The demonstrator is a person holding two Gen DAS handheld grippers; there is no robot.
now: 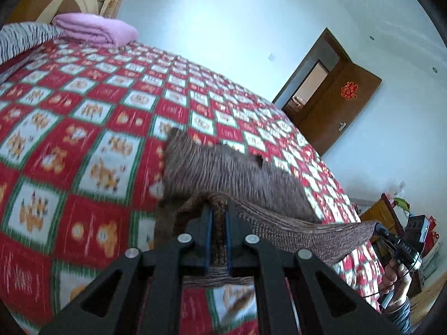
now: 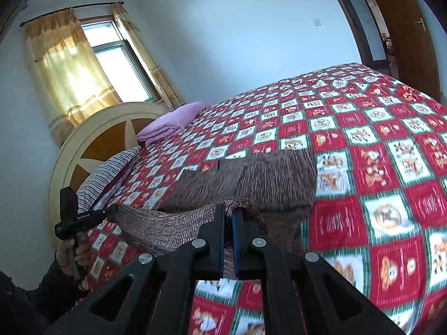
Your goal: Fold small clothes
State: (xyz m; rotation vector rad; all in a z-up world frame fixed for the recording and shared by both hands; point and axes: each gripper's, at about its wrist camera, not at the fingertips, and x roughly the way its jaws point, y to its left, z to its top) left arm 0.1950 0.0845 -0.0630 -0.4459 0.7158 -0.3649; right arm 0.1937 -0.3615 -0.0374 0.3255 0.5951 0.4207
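Note:
A brown knitted garment (image 1: 223, 167) lies partly on the red checked bedspread (image 1: 83, 128) and is lifted along its near edge. My left gripper (image 1: 219, 209) is shut on one corner of that edge. My right gripper (image 2: 227, 212) is shut on the other corner. The edge hangs stretched between them above the bed. The rest of the garment (image 2: 265, 178) drapes onto the bedspread (image 2: 377, 167) beyond. The right gripper also shows at the right of the left wrist view (image 1: 377, 227). The left gripper shows at the left of the right wrist view (image 2: 113, 209).
A folded pink blanket (image 1: 95, 28) and a striped pillow (image 1: 22, 39) lie at the head of the bed by the round headboard (image 2: 92, 145). A brown door (image 1: 335, 106) stands open past the bed's far side. A curtained window (image 2: 111, 64) is behind the headboard.

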